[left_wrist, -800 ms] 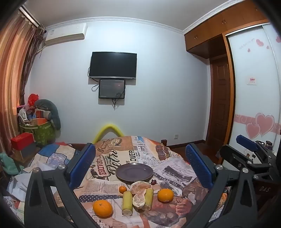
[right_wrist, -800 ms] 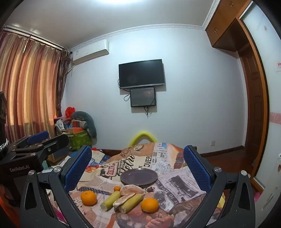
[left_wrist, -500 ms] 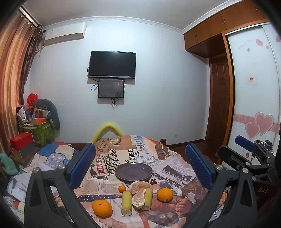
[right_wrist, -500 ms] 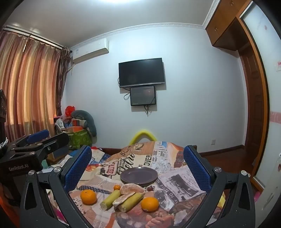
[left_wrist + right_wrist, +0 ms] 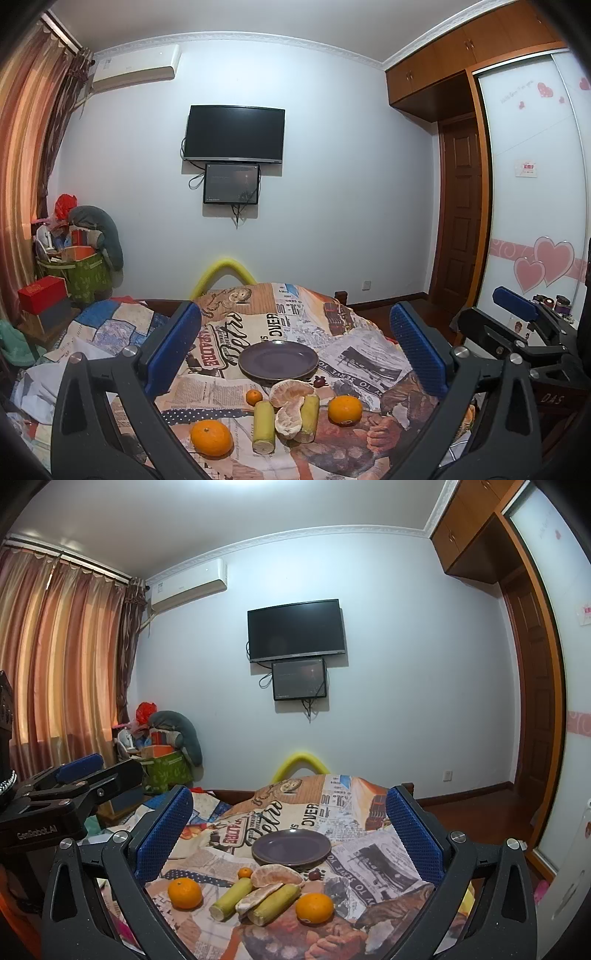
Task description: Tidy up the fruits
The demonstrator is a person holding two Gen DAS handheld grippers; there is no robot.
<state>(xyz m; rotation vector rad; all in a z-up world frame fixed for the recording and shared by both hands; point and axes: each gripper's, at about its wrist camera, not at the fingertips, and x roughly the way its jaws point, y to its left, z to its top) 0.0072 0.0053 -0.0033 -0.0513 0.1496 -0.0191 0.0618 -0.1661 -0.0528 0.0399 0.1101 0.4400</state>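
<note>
An empty purple plate (image 5: 278,360) (image 5: 291,847) sits on a table covered with a newspaper-print cloth (image 5: 258,325). In front of it lie a big orange at the left (image 5: 211,437) (image 5: 184,892), another at the right (image 5: 345,410) (image 5: 314,907), a tiny orange (image 5: 254,397), two yellow-green cane pieces (image 5: 263,426) (image 5: 309,417) and two peeled pomelo pieces (image 5: 290,392) (image 5: 289,421). My left gripper (image 5: 295,347) and right gripper (image 5: 290,829) are both open and empty, held above and short of the fruit.
A small dark red fruit (image 5: 319,381) lies by the plate. A yellow foam arch (image 5: 223,273) stands behind the table. A green bin of clutter (image 5: 83,273) and a red box (image 5: 42,295) stand at the left. A wooden door (image 5: 461,221) is at the right.
Both views have shifted only slightly; the fruit and plate have not moved and both grippers stay open.
</note>
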